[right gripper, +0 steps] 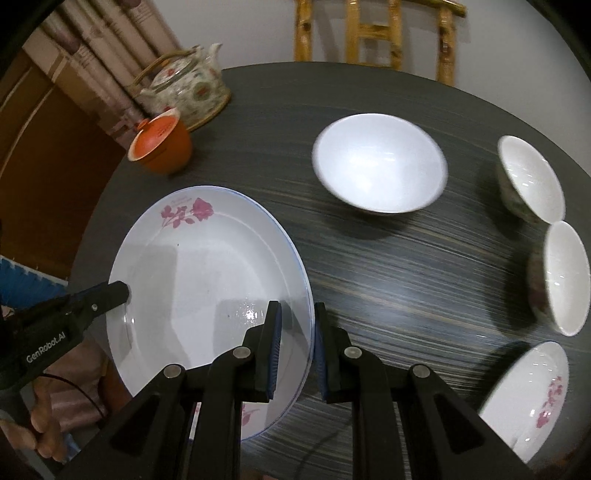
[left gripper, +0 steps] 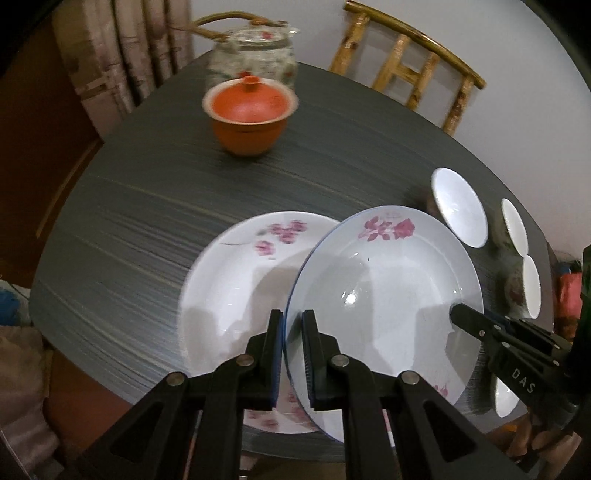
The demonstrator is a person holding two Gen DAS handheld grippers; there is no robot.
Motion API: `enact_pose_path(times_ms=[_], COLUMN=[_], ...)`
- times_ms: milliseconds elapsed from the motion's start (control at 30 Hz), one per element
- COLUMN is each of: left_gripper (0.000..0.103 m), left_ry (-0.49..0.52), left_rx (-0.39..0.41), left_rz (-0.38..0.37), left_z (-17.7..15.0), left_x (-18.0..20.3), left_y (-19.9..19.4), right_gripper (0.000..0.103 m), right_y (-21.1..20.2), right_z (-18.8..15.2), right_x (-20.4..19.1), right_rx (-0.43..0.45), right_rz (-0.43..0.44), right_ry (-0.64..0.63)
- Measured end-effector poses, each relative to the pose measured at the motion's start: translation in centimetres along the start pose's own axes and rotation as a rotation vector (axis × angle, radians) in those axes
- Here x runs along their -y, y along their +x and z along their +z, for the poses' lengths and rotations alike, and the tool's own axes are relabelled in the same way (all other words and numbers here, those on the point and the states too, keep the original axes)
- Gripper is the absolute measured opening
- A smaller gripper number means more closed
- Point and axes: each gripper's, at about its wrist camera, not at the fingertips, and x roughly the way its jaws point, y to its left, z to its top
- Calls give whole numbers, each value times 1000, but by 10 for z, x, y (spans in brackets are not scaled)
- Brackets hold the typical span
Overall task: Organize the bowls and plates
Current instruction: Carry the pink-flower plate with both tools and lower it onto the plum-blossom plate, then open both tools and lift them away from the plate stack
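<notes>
Both grippers point steeply down at the dark striped table (left gripper: 147, 221) and hold one rose-printed plate (left gripper: 384, 291) between them, tilted and lifted off the table. In the left wrist view the left gripper (left gripper: 292, 332) has its fingers narrowed onto the plate's rim at about 7 o'clock of the plate, one finger on each face of the rim. The right gripper (left gripper: 456, 314) comes in from 4 o'clock of that view, and its tip lies on the plate's inner face. In the right wrist view the right gripper (right gripper: 297, 325) has its fingers drawn close about the plate's rim at the plate's 4 o'clock; one finger lies over the inner face, the other outside the edge. A hand (right gripper: 44, 424) shows at 8 o'clock behind the left gripper there.

Under the held plate, toward 9 o'clock in the left view, a second flowered plate (left gripper: 229, 280) lies flat on the table, partly covered by the raised one. In the right view a large white bowl (right gripper: 380, 162) stands at 12 o'clock of the fingers, well apart. Three smaller bowls line the table's edge from 2 to 4 o'clock: one (right gripper: 532, 177), the next (right gripper: 565, 277), and a flowered one (right gripper: 532, 398). A patterned teapot (right gripper: 188, 85) with a cane handle stands at 11 o'clock, and an orange lidded cup (right gripper: 162, 146) just beside it. A bamboo chair (right gripper: 373, 29) stands beyond the table.
</notes>
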Motion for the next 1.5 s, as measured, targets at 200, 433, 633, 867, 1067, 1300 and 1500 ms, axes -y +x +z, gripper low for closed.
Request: enact_pose_path(times_ms=[200, 433, 633, 867, 1067, 1300, 1500], left_gripper=[10, 10, 11, 9, 9, 9, 9], left_ry=[-23, -36, -32, -23, 45, 18, 40], left_rx=[-10, -28, -38, -45, -7, -12, 8], left_rz=[13, 22, 22, 30, 28, 15, 52], left_z=[0, 2, 0, -1, 4, 0, -2], left_x=[-34, -48, -56, -56, -36, -41, -41], left_y=[2, 15, 21, 29, 19, 24, 20], right_gripper=[15, 15, 15, 15, 17, 17, 20], right_y=[16, 33, 42, 43, 46, 50, 51], right_z=[1, 2, -1, -1, 2, -1, 0], right_x=[-28, -49, -56, -61, -69, -68, -70], right_rx=[-20, -45, -59, -59, -60, -66, -70], right_rz=[23, 19, 11, -7, -3, 1, 0], right_ry=[-5, -11, -14, -25, -38, -40, -50])
